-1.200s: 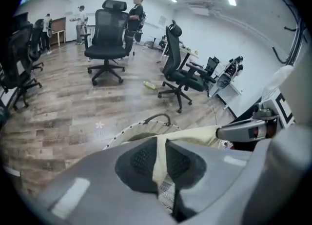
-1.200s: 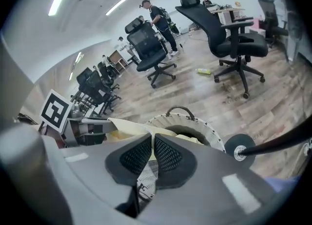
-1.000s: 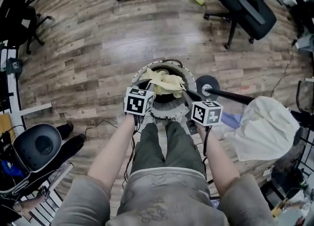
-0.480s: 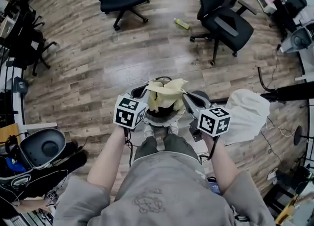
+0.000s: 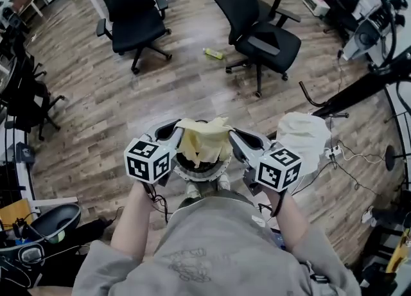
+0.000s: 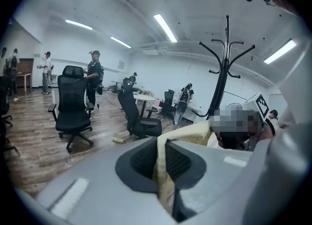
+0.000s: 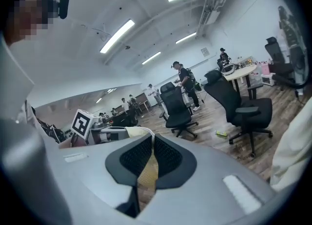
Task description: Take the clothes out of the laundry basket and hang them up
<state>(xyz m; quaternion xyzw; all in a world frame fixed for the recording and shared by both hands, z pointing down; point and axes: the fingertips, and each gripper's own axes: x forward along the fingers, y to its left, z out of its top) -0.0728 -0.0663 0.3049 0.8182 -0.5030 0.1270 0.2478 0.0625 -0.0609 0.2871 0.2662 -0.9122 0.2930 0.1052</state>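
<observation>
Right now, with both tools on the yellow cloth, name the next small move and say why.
Probably swing the yellow cloth to your right, toward the coat stand. The left tool and the right tool are both shut on it, it is held up over the basket, and the stand, with a white garment on it, is on that side.

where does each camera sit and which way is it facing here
Head view: on the person's head, facing steeply down; shows forearms, left tool, right tool, yellow garment held between them.
Left gripper view: rides the left tool, looks along its jaws, shut on the yellow garment, toward a coat stand.
Right gripper view: rides the right tool, jaws shut on the yellow garment, facing an office chair.
Shared: all three show the yellow garment.
</observation>
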